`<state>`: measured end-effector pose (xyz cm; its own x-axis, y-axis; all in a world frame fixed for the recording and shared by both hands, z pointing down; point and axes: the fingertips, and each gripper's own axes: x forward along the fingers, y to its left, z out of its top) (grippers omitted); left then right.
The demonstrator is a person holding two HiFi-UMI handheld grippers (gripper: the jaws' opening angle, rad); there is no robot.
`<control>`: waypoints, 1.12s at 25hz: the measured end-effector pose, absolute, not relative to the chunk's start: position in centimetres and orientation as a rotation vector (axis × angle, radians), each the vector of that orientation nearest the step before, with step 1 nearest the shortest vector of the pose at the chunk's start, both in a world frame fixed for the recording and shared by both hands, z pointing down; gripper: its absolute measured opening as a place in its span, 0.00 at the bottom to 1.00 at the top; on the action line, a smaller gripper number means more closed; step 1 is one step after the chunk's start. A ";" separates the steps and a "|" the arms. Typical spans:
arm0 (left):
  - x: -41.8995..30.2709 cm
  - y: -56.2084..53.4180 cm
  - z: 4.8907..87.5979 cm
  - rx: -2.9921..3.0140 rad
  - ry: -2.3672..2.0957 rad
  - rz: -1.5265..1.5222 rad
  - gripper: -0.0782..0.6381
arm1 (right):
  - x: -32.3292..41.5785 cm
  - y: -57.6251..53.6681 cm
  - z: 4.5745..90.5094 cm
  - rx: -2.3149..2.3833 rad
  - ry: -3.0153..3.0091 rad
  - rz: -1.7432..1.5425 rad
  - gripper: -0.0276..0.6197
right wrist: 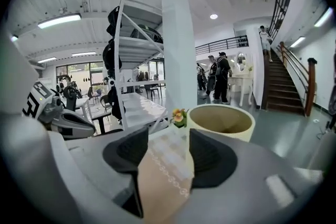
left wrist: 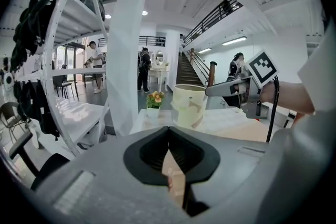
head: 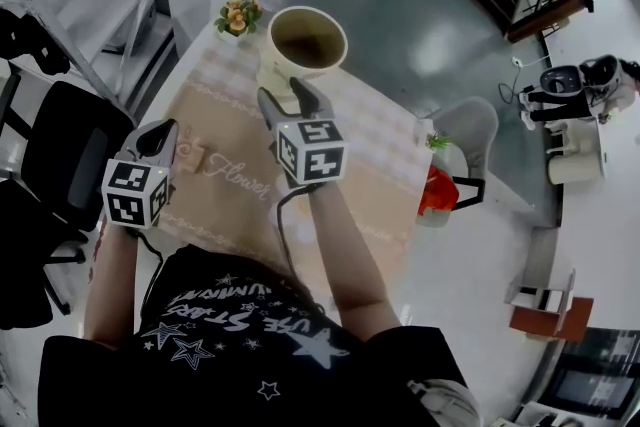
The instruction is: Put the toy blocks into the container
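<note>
The cream round container (head: 306, 40) stands at the far end of the beige tablecloth (head: 370, 175); its inside looks dark and I see no blocks in it. My right gripper (head: 287, 93) hovers just in front of it, open, with only cloth showing between its fingers (right wrist: 167, 136). The container (right wrist: 220, 120) fills that view ahead. My left gripper (head: 165, 128) hangs at the cloth's left edge, jaws closed tip to tip (left wrist: 168, 131). A small pale pink block (head: 190, 154) lies on the cloth just right of it.
A small pot of orange flowers (head: 238, 16) sits left of the container. A red object (head: 437, 190) and a grey chair (head: 470, 130) stand off the table's right side. A black office chair (head: 60, 155) and white shelving (left wrist: 68, 60) are at the left.
</note>
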<state>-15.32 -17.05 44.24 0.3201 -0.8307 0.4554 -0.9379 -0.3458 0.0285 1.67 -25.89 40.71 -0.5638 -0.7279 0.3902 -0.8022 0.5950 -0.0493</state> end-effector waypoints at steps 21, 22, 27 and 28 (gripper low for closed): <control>-19.7 -10.4 48.8 2.068 -1.683 0.566 0.12 | -9.4 -16.7 52.3 0.688 -2.443 0.431 0.43; -19.8 -10.3 48.9 2.071 -1.675 0.569 0.12 | -9.8 -16.4 52.6 0.676 -2.436 0.433 0.43; -20.1 -10.8 49.3 2.088 -1.638 0.573 0.12 | -11.3 -15.5 54.4 0.626 -2.383 0.408 0.42; -20.2 -10.9 49.5 2.092 -1.629 0.574 0.12 | -11.5 -15.4 54.9 0.620 -2.369 0.406 0.42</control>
